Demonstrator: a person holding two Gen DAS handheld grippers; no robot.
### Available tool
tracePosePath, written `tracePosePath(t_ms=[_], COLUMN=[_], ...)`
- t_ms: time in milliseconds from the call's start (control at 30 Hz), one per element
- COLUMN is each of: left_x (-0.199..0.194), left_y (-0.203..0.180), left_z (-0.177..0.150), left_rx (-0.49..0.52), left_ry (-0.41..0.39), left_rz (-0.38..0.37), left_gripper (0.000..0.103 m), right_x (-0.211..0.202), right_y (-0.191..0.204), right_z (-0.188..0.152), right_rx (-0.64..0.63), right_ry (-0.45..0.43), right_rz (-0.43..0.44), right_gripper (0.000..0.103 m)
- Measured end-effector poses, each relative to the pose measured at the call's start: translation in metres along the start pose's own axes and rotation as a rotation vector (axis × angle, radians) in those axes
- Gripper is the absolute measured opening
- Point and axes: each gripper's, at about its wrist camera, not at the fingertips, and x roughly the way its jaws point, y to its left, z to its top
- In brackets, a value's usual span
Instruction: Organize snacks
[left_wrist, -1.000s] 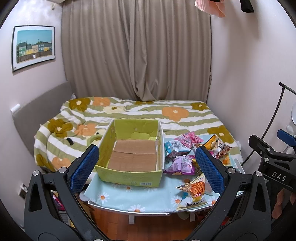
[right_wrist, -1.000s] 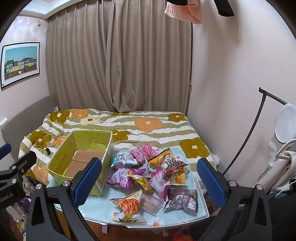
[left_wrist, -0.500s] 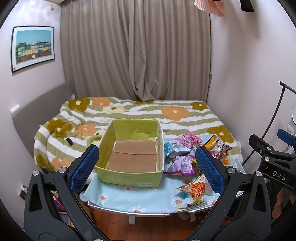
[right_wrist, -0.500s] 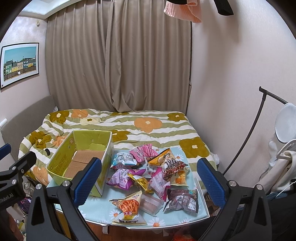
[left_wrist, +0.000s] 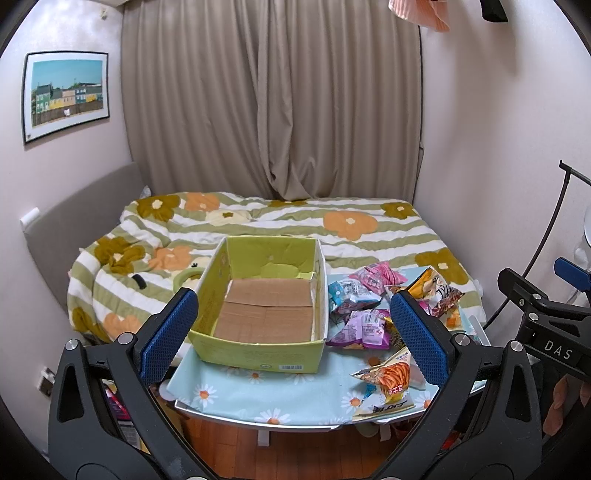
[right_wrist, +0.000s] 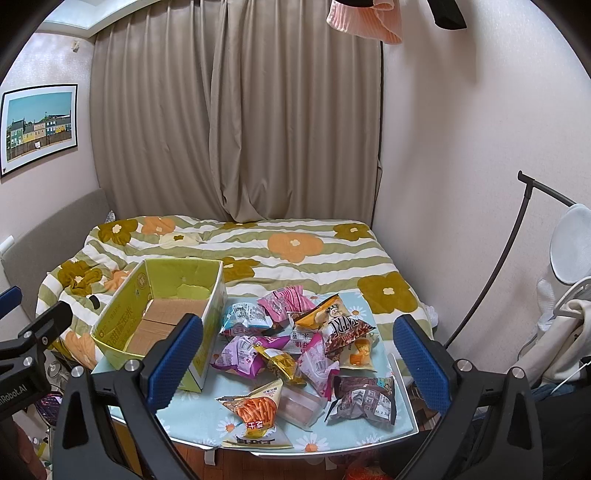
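Two sets of tongs hang over a small table (right_wrist: 402, 424) at the foot of a bed (right_wrist: 295, 236), both spread wide and pinching nothing. Across the past second almost nothing has changed: the views hold nearly the same framing, no packet has shifted, and neither tool has dropped toward the table. By that showing, the sorting has not begun.

The left gripper (left_wrist: 295, 334) faces a green box (left_wrist: 258, 360) that sits on the left of the table, its brown cardboard floor bare. The right gripper (right_wrist: 297, 356) looks down on the snacks (right_wrist: 295, 343), a loose heap to the right of the box, some packets overlapping. A blue packet (right_wrist: 245, 317) and a purple one (right_wrist: 240, 354) lie just beside the box wall; a pink one (right_wrist: 286, 302) sits farther back. Nearest the front edge lies an orange-printed bag (right_wrist: 255, 413), touching a clear tub (right_wrist: 299, 404), with a dark brown packet (right_wrist: 365, 400) to its right.

Every snack is outside the box. The likely first move is a descent by the right gripper onto one of the near packets, which lie clear of the pile; those deeper in overlap and may drag neighbours along.
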Motion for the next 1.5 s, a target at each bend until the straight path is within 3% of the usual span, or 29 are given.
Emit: tracePosePath(t_ms=[433, 667, 867, 1033, 1500], left_x=[0.004, 0.025, 0.065, 0.096, 0.189], left_y=[0.001, -0.002, -0.012, -0.039, -0.133], left_z=[0.002, -0.005, -0.038, -0.077, -0.165], left_rx=[0.001, 0.013, 0.004, 0.001, 0.004], left_ry=[0.005, 0.096, 0.213, 0.308, 0.505], left_rz=[-0.015, -0.079, -0.168, -0.192, -0.186], left_gripper=[0.103, 0.103, 0.103, 0.103, 0.103], right_x=[-0.001, 0.0, 0.014, 0.037, 0.16], right_y=[0.0, -0.002, -0.016, -0.038, -0.122], right_z=[0.002, -0.01, -0.037, -0.066, -0.136], right_rx=[0.003, 0.009, 0.024, 0.025, 0.06], right_ry=[0.0, 0.041, 0.111, 0.182, 0.394], right_rz=[0.002, -0.021, -0.041, -0.025, 0.067], right_gripper=[0.103, 0.103, 0.103, 0.103, 0.102])
